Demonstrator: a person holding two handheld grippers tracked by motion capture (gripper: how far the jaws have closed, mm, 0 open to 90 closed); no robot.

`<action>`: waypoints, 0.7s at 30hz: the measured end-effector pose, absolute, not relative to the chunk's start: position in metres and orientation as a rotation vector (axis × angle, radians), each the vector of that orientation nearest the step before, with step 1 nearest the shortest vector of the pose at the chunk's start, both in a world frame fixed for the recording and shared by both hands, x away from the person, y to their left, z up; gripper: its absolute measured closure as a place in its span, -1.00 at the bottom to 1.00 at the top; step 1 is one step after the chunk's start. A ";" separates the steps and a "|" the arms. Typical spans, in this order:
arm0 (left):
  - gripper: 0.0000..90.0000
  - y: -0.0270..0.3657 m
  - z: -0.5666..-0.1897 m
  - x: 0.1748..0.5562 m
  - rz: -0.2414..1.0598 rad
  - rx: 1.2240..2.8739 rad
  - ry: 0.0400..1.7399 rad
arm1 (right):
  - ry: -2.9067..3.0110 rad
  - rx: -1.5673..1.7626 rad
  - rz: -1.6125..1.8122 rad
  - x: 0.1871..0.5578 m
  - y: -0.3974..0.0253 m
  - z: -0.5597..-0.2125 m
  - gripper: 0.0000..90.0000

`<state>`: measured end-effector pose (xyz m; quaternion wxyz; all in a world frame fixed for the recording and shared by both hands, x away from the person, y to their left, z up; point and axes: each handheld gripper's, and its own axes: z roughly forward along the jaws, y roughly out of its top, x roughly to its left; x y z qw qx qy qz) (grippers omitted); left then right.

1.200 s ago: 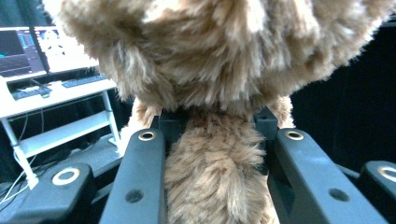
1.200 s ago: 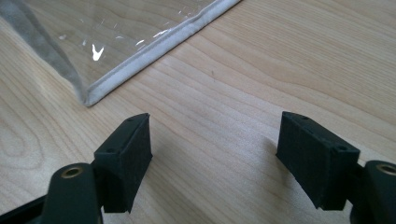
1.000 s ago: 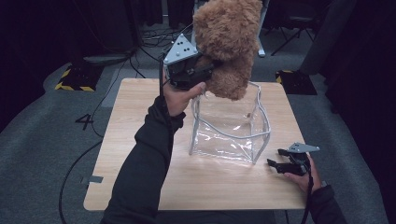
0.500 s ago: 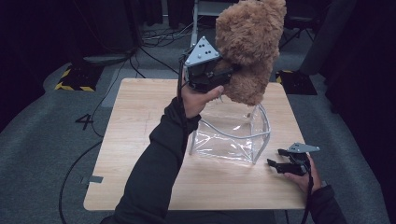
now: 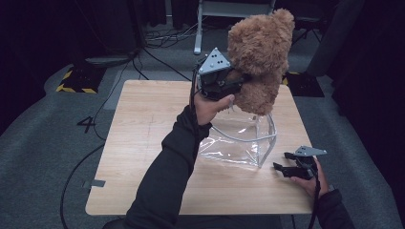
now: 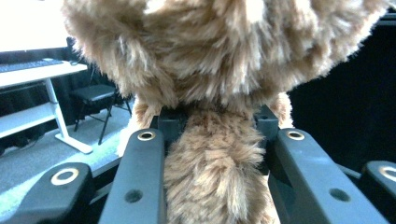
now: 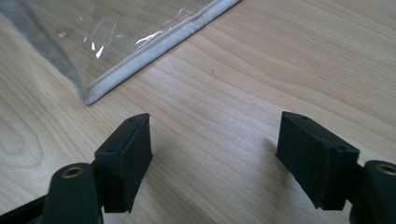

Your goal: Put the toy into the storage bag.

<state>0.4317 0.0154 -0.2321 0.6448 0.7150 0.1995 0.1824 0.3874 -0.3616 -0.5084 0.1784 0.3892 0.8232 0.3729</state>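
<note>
Teddy bear (image 5: 258, 52) — farther right over clear bag (image 5: 241, 138)

Between my right tongs (image 7: 215, 161) I see bare bench (image 7: 261, 84), nothing in the gap. Just ahead of them the clear bag (image 5: 241, 138) stands in the way. My left tongs (image 6: 215, 140) are filled by the teddy bear (image 5: 260, 52), directly above that bag's open mouth.

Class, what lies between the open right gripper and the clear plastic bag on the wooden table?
Bare wooden table separates the right gripper from the clear plastic bag, per the right gripper view.
</note>
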 end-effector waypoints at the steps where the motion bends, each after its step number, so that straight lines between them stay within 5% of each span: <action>1: 0.48 0.015 -0.234 0.433 0.410 1.631 0.455 | 2.328 1.102 1.055 0.387 -0.362 -0.508 -0.41; 21: 0.46 0.019 -0.265 0.444 0.387 1.676 0.508 | 2.327 1.103 1.058 0.387 -0.362 -0.508 -0.41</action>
